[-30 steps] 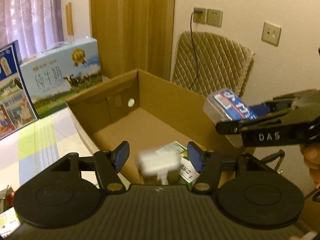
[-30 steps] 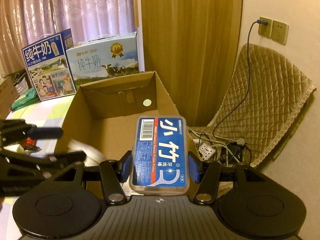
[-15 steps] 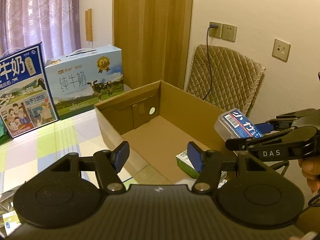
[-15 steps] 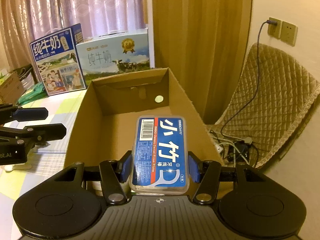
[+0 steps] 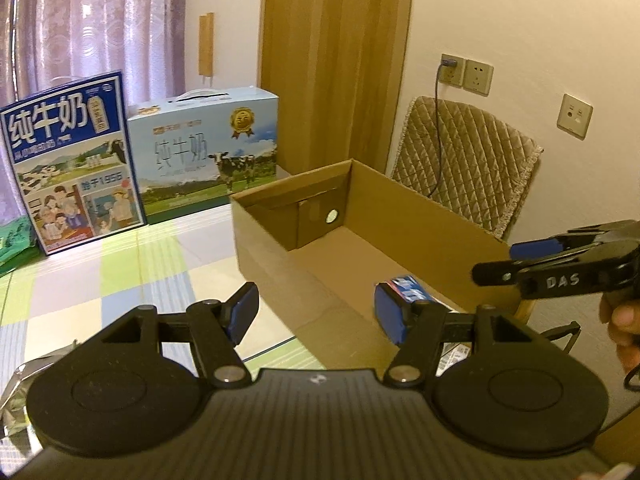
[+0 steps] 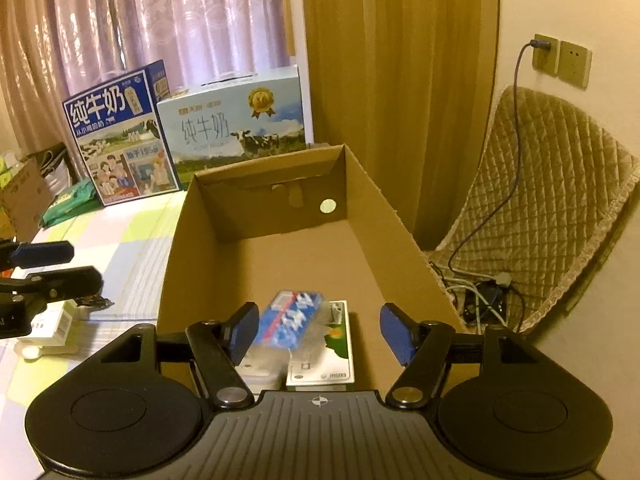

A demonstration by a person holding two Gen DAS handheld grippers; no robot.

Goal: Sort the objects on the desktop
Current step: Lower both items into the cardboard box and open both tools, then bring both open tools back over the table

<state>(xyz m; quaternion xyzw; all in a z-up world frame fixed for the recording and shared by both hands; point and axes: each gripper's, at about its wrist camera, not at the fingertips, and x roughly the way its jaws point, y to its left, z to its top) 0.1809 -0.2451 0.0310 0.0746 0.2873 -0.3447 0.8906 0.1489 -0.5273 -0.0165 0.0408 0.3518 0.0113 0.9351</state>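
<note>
Since half a second ago the right gripper (image 6: 316,334) has let go of the floss box (image 6: 290,320): its jaws, then clamped on the blue-labelled case, now stand wide apart and hold nothing, and the case shows blurred below them, inside the carton (image 6: 372,196) at its near end, seemingly mid-drop or only just landed. It lies against or over a green-and-white packet (image 6: 330,350) and beside a pale item (image 6: 256,374), too hidden to name. The left gripper (image 5: 316,314) has drawn back from the carton towards the near edge of the surface (image 5: 132,272); its jaws are also wide open and empty. In the left wrist view the right gripper (image 5: 516,266) hangs over the carton's (image 5: 420,208) right wall, a hand (image 5: 624,320) behind it, and a corner of the floss box (image 5: 408,286) peeps out past the left gripper's pad. This placement looks done, so both tools are free for another pick. Counted: one carton, three items visible inside it, two milk cases (image 6: 232,128) standing at the far edge of the surface, and at least one small white box (image 6: 52,326) at its left edge awaiting sorting.
</note>
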